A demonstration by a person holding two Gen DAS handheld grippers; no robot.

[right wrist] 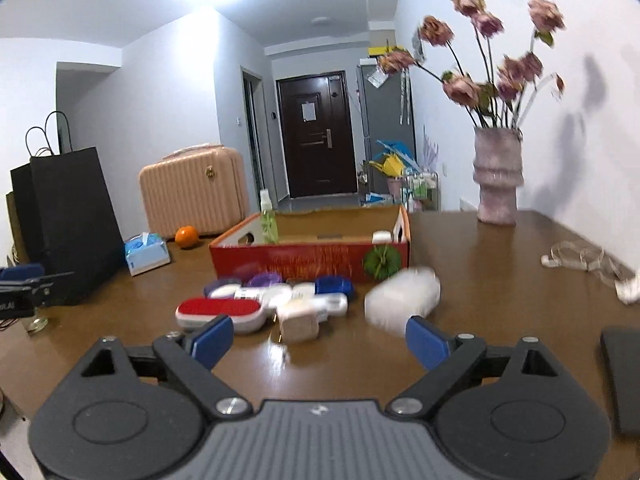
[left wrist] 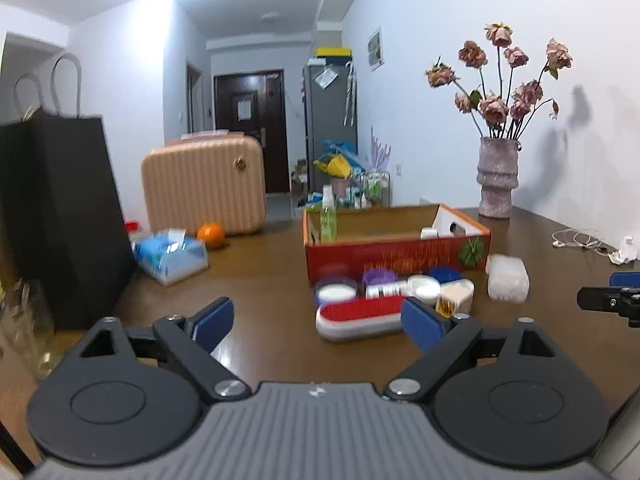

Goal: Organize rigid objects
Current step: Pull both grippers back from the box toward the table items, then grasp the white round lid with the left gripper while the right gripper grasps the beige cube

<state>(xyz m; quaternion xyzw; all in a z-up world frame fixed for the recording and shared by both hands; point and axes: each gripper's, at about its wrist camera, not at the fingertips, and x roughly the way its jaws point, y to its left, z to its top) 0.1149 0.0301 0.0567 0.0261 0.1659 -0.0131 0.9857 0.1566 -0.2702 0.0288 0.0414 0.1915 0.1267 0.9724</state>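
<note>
Near the middle of both views, on the brown table (left wrist: pixel 272 280), a blurred cluster of small rigid objects (right wrist: pixel 280 300) lies just in front of the red cardboard box (right wrist: pixel 304 260): a long red-and-white case (left wrist: pixel 360 316), white jars, a purple lid, a blue lid. At the bottom of each view the left gripper (left wrist: pixel 318 322) and the right gripper (right wrist: pixel 320 340) stand wide apart with nothing between the blue pads. At the upper right stands a vase (left wrist: pixel 496 176) with dried roses.
</note>
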